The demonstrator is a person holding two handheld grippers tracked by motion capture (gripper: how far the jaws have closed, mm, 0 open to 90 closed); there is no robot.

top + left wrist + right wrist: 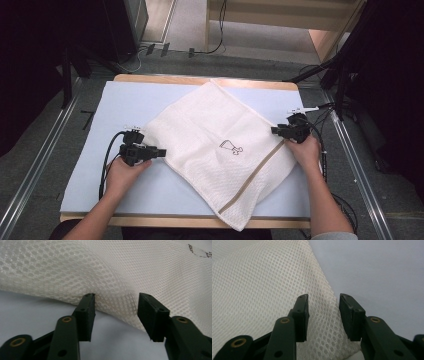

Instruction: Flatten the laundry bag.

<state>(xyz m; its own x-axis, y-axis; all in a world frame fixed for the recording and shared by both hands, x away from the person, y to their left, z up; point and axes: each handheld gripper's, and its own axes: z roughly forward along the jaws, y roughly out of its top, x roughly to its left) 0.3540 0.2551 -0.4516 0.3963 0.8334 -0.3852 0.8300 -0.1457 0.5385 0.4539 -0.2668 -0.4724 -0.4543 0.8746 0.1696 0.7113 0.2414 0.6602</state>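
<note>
Two grippers flank a white mesh laundry bag (220, 150) lying flat mid-surface (90, 170): left gripper (161, 152) at its left edge, right gripper (274, 130) at its right corner, jaws spread, apparently positioned to pinch the fabric.

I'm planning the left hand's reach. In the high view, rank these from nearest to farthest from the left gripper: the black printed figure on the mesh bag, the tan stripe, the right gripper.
1. Black printed figure, mid-bag, right of the left gripper.
2. Tan stripe, running diagonally across the mesh bag nearer its right side.
3. Right gripper, at the bag's right edge.
</note>
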